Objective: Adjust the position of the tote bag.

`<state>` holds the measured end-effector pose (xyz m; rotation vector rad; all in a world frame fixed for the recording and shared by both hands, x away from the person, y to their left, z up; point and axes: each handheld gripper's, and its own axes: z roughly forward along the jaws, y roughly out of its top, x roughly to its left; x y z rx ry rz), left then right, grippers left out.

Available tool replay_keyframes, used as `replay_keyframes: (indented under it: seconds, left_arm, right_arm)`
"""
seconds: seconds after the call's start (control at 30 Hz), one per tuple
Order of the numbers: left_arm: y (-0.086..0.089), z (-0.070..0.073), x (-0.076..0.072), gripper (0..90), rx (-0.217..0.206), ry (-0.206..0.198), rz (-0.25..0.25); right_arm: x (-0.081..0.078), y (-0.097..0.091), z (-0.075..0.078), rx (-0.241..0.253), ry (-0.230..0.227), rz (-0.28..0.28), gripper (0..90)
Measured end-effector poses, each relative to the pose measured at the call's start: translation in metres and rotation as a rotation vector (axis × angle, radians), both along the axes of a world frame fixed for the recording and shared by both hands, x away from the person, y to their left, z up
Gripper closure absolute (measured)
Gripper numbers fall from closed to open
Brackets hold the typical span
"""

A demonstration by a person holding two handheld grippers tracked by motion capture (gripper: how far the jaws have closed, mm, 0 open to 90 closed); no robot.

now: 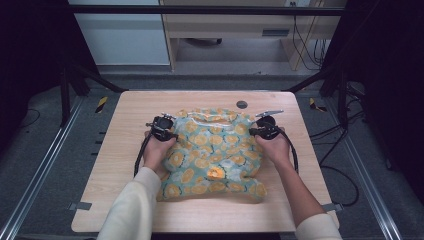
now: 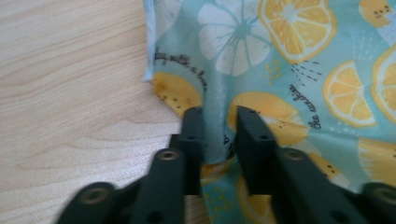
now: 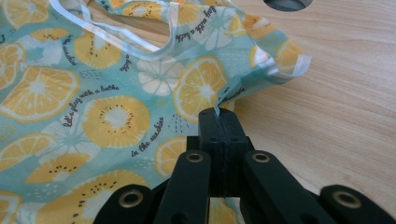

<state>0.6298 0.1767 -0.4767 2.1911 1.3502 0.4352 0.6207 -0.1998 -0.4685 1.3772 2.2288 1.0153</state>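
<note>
Nearest the high camera, your two forearms in cream sleeves come in from the bottom edge and reach forward over the wooden table. Spread across the middle of that table lies the garment, a teal cloth printed with orange and lemon slices, rumpled, with its white-edged neck opening toward the far side. Your left gripper sits at the garment's left edge; in the left gripper view its jaws stand a little apart with a fold of the cloth rising between them, not pressed tight. Your right gripper sits at the garment's right edge; in the right gripper view its jaws are clamped together on the cloth's white-trimmed hem. A small dark round insert sits in the tabletop just beyond the garment.
</note>
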Motion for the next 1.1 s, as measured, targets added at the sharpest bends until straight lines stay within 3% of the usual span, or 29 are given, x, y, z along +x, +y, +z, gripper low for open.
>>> replay_keyframes:
  seconds: [0.07,0.17,0.3,0.6,0.9,1.1]
  left_arm:
    - [0.000,0.001,0.000,84.5,-0.005,0.001,-0.014]
    - [0.001,0.006,-0.002,88.5,-0.009,-0.040,-0.009]
    - [0.002,0.013,-0.005,89.3,-0.001,-0.080,-0.017]
    - [0.006,0.042,-0.017,89.7,0.003,-0.151,-0.037]
    - [0.004,0.065,-0.026,89.8,0.028,-0.197,-0.060]
    - [0.003,0.071,-0.028,89.9,0.046,-0.215,-0.067]
  right_arm:
    - [0.000,0.000,0.001,-0.009,-0.003,-0.006,90.0]
    - [-0.001,-0.001,0.004,-0.026,-0.033,-0.011,90.0]
    - [-0.003,-0.001,0.008,-0.041,-0.062,-0.011,90.0]
    - [-0.012,-0.013,0.028,-0.008,-0.113,-0.027,90.0]
    - [-0.020,-0.017,0.054,-0.008,-0.162,-0.015,90.0]
    - [-0.021,-0.017,0.068,-0.018,-0.189,-0.005,90.0]
